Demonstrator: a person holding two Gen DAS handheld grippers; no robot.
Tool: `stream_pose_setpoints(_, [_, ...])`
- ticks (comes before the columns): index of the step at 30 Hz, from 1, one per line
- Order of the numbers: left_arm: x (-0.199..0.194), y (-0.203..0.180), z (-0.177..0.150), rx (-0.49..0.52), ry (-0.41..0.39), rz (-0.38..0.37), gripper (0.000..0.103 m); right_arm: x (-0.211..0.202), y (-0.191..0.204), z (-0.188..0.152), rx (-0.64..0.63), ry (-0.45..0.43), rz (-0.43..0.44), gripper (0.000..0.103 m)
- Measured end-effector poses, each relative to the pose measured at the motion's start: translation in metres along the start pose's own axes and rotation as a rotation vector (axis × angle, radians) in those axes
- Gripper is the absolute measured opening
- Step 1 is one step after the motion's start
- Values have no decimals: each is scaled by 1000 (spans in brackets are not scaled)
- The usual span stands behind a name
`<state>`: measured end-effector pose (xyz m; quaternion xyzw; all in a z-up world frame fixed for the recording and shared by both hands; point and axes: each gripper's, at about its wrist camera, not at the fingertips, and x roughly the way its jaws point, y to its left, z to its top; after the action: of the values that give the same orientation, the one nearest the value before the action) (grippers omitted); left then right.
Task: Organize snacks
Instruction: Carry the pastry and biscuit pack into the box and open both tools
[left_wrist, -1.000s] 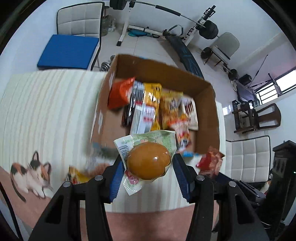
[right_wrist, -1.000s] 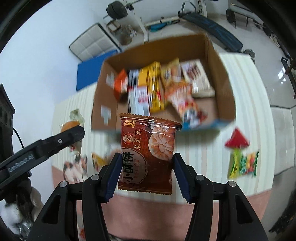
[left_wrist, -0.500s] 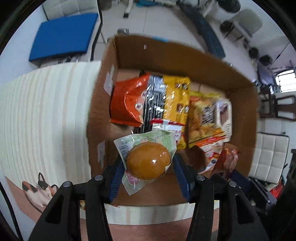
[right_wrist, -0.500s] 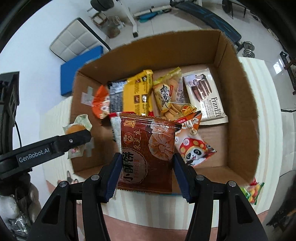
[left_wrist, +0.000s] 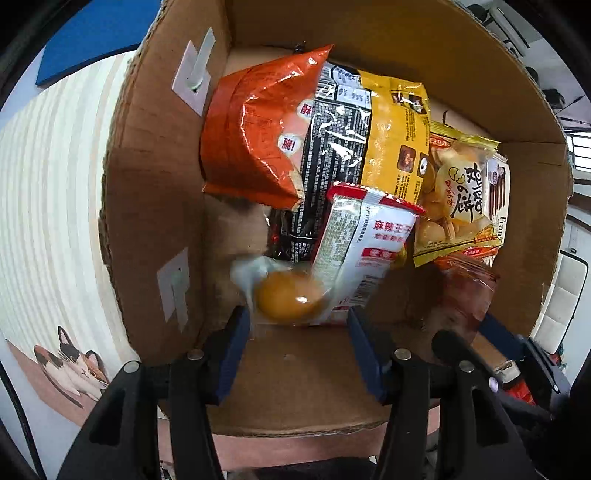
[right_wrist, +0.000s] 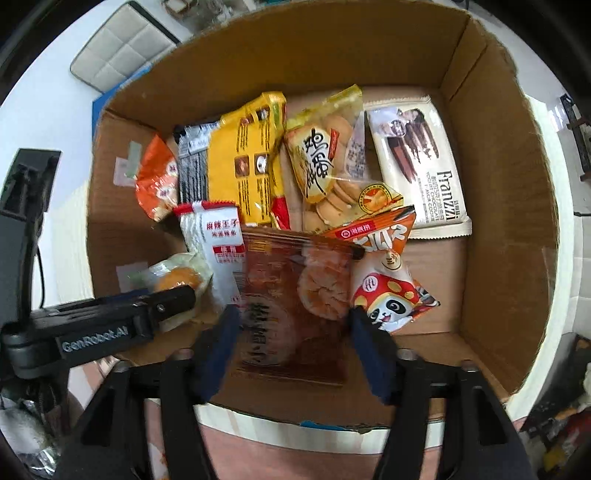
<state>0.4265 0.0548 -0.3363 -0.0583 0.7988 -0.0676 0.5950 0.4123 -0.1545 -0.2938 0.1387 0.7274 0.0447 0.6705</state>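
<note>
An open cardboard box (left_wrist: 155, 206) (right_wrist: 509, 229) holds several snack packets. My left gripper (left_wrist: 297, 349) is open inside the box's near left corner. A clear-wrapped golden bun (left_wrist: 288, 295) (right_wrist: 177, 278) is blurred and dropping free just past its fingertips. My right gripper (right_wrist: 293, 341) is open over the near middle of the box. A brown shrimp cracker packet (right_wrist: 295, 299) (left_wrist: 461, 284) is blurred and slipping out from between its fingers. The left gripper's arm (right_wrist: 103, 325) shows at the left of the right wrist view.
In the box lie an orange bag (left_wrist: 255, 136), a black and yellow bag (right_wrist: 243, 162), a white and red packet (left_wrist: 362, 251), an egg biscuit bag (right_wrist: 325, 162), a Franzzi cookie pack (right_wrist: 421, 166) and a panda packet (right_wrist: 388, 280). The box stands on a striped tablecloth (left_wrist: 48, 192).
Both grippers moved forward and down into the box, then opened. The bun and the brown packet left the fingers and are falling into the box.
</note>
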Motion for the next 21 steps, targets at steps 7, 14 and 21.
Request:
stream_pose_setpoints(7, [-9,-10,-2,34,-31,48,90,-4,2,-2,-58,-2,-96,93])
stream_pose_setpoints(14, [-22,-20,-8,51,-77,80,90,-15,-6,-6,-54,-32,-151,96])
stream_pose_setpoints(21, [-53,-26,-32,60,-219,101,90,-39,-14,-21,-46,-109,-168,97])
